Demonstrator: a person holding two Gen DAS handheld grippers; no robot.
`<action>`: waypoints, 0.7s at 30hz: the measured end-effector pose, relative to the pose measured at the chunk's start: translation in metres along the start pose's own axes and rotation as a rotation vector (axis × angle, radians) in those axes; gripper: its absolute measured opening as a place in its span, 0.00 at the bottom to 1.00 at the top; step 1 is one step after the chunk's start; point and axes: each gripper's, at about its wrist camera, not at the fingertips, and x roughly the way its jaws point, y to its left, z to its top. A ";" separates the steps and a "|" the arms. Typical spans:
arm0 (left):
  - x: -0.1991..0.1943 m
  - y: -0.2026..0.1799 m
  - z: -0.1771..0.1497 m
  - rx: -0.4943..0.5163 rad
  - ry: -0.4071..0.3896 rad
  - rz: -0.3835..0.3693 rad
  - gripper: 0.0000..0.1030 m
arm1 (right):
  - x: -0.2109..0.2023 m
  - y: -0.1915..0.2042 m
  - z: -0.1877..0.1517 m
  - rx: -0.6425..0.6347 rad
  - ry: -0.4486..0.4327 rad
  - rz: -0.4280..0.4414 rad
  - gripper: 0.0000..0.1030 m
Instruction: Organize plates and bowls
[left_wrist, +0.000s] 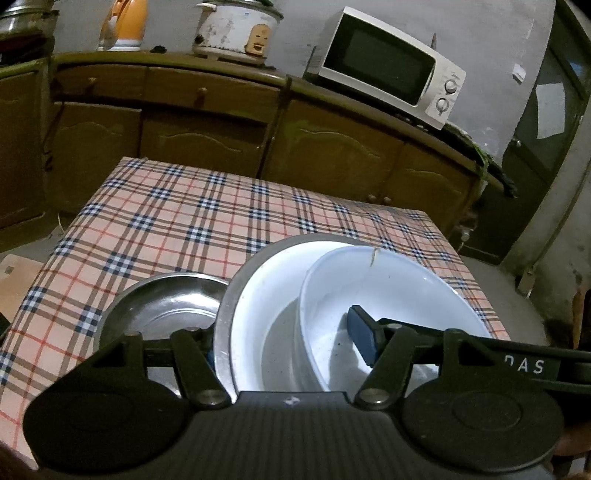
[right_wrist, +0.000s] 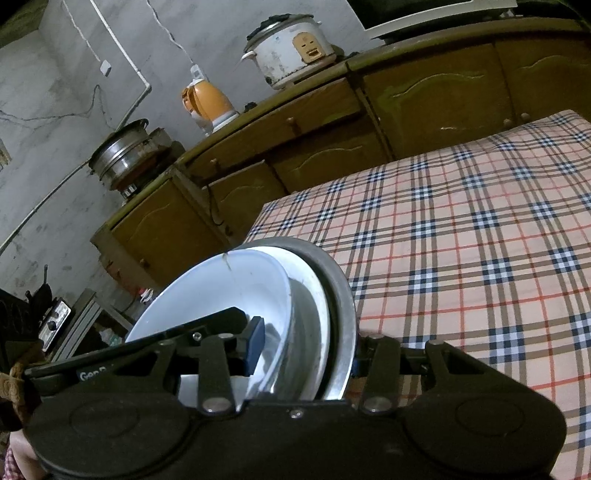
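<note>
- Left hand-held gripper (left_wrist: 284, 343): jaws partly apart, closed across a nested stack of dishes; blue pad (left_wrist: 364, 339) pressed inside the white bowl (left_wrist: 388, 280), other finger on the outer side of the metal plate (left_wrist: 223, 317), mostly hidden behind its rim.
- Right hand-held gripper (right_wrist: 304, 350): jaws partly apart, clamped over the same stack from the opposite side; blue pad (right_wrist: 256, 343) against the inside of the white bowl (right_wrist: 207, 295), other finger under the outer edge of the metal plate (right_wrist: 341, 295), contact point hidden.
- Stack, outside to inside: metal plate, white plate (left_wrist: 266, 295), white bowl; bowl tilted inside the white plate, small chip or crack at the far rim.
- Stack held at the near edge of the worktop (left_wrist: 166, 221), covered with a checked cloth; whether its base touches the cloth cannot be told.
- Second metal dish (left_wrist: 166, 310) lying flat on the cloth, just beside the stack on its left in the left wrist view, under the left gripper's outer finger.
- Background: wooden cabinet (left_wrist: 221, 122) behind the worktop carrying a microwave (left_wrist: 388, 66), a rice cooker (left_wrist: 236, 29) and an orange kettle (left_wrist: 125, 26).
</note>
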 end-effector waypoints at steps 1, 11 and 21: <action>0.000 0.002 0.000 -0.002 0.001 0.002 0.64 | 0.002 0.001 -0.001 0.000 0.002 0.002 0.51; -0.003 0.013 -0.004 -0.017 0.006 0.021 0.64 | 0.016 0.009 -0.006 -0.007 0.023 0.015 0.51; -0.004 0.024 -0.008 -0.033 0.014 0.033 0.64 | 0.027 0.015 -0.011 -0.014 0.043 0.022 0.51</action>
